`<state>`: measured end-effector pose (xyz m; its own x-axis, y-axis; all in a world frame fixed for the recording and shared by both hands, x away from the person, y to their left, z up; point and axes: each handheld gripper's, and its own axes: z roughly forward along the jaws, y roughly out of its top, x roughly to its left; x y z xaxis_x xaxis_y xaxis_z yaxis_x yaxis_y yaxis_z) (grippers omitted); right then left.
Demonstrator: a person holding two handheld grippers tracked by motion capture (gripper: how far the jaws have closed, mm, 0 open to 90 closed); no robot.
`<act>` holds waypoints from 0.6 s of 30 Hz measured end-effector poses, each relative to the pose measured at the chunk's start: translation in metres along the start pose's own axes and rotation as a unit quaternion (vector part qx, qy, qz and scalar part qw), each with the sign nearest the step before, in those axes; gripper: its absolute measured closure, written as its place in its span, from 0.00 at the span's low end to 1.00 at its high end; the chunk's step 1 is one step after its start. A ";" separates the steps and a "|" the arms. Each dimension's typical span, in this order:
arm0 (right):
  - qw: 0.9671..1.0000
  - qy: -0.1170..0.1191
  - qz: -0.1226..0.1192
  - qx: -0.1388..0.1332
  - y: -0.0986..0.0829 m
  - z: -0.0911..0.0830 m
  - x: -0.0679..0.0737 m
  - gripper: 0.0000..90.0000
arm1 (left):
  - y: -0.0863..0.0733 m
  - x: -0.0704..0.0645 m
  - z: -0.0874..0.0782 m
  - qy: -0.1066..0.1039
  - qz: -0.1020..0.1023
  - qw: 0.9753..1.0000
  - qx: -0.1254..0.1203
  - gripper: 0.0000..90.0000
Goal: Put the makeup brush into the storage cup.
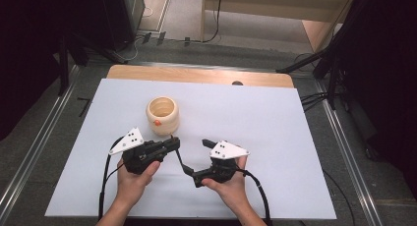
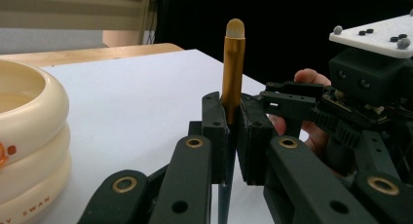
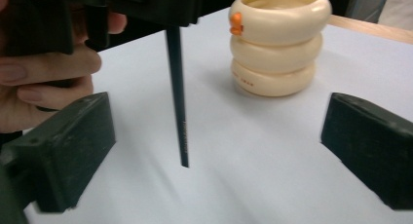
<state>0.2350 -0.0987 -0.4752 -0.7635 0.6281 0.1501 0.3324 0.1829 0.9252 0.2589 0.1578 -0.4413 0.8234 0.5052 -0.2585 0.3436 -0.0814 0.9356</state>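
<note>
Matte black left gripper (image 2: 233, 136) clamps a slim gold-ferruled brush (image 2: 233, 73); right gripper (image 3: 219, 151) gapes near the ribbed cream cup (image 3: 277, 44).

I see a white table (image 1: 275, 137) with a wooden edge (image 1: 196, 74). Grey floor (image 1: 44, 137) surrounds it, dark curtains (image 1: 29, 49) either side

The left gripper (image 2: 233, 141) has its two black jaws pressed onto a slim brush (image 2: 233, 73), which stands upright between them. The brush's gold ferrule rises above the jaws to a short pale tip, and its dark handle runs down below them. At the left edge stands a cream ringed cup (image 2: 27, 141) on the white table (image 2: 136, 92), with small orange marks on its side. To the right, the right gripper (image 2: 292, 102) sits close by, a fingertip showing behind it.
</note>
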 end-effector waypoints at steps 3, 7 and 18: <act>1.000 -0.009 -0.002 -0.006 -0.001 -0.006 -0.003 0.00 | 0.000 0.000 0.000 0.002 -0.001 1.000 0.001 0.94; 1.000 -0.020 -0.006 -0.011 -0.003 -0.014 -0.008 0.00 | -0.001 0.000 0.001 0.003 0.004 1.000 0.006 0.95; 0.998 -0.049 0.016 -0.020 -0.015 -0.042 -0.034 0.00 | 0.006 0.002 0.000 0.008 0.012 1.000 0.005 0.95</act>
<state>0.2326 -0.1550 -0.4794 -0.6937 0.7051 0.1469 0.3327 0.1329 0.9336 0.2629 0.1589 -0.4359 0.8239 0.5174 -0.2312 0.3276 -0.1020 0.9393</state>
